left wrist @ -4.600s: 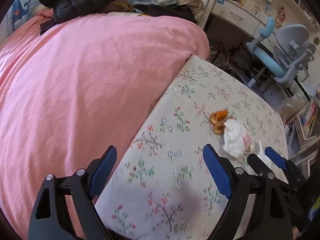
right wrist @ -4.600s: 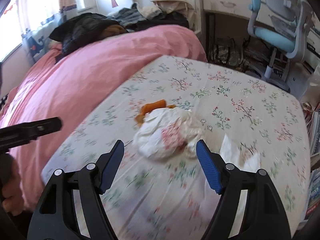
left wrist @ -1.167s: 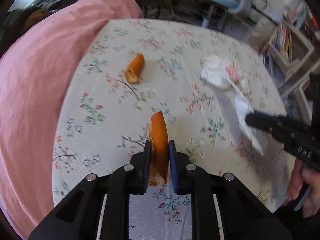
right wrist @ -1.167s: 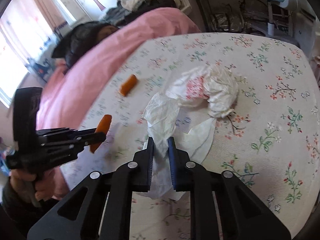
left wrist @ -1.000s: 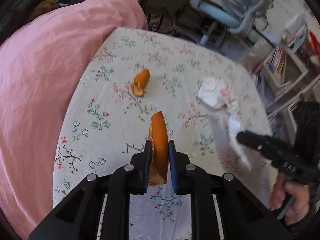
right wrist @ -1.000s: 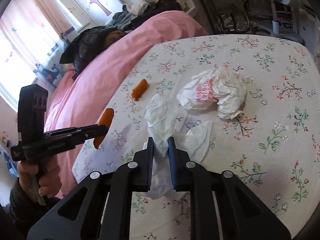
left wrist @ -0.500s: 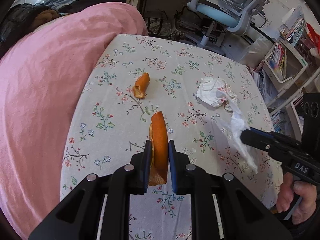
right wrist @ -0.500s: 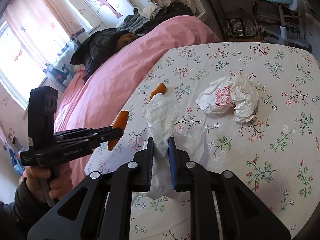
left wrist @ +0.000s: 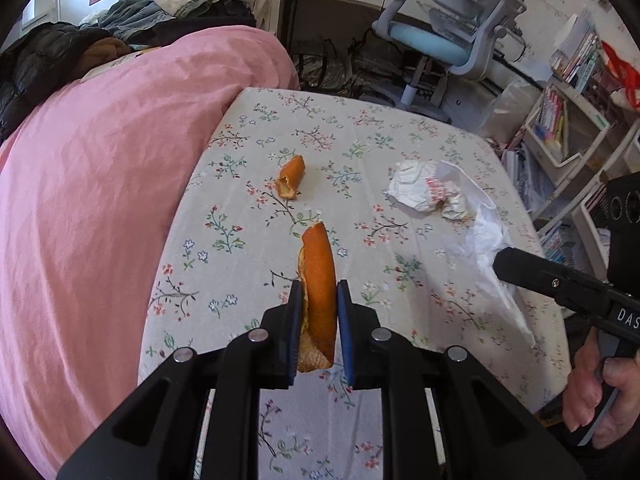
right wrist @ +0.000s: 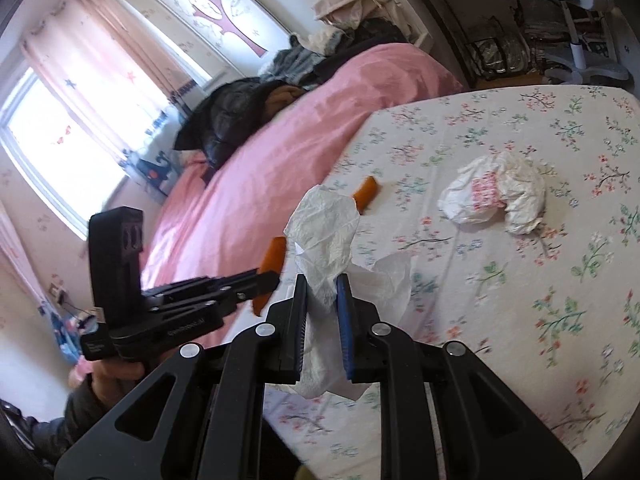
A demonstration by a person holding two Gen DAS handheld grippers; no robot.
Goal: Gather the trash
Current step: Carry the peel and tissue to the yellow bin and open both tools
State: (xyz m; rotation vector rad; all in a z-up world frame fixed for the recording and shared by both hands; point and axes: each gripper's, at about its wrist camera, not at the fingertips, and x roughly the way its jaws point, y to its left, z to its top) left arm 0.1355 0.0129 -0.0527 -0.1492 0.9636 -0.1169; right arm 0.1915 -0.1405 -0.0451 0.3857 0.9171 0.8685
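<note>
Left gripper (left wrist: 318, 312) pinching a long curved strip of orange peel (left wrist: 317, 280), held clear above the floral tablecloth (left wrist: 240, 272); right gripper (right wrist: 322, 308) clamped on a crumpled white tissue (right wrist: 326, 236), also lifted off. Looks like mid-carry, both loads picked and needing a bin, none in view, so finding one comes next. Still lying on the cloth: a short orange peel chunk (left wrist: 291, 182) and a wadded white wrapper with red print (left wrist: 426, 192), well apart. Pink duvet (left wrist: 100, 184) just beside, blue-grey desk chair (left wrist: 448, 36) beyond.
</note>
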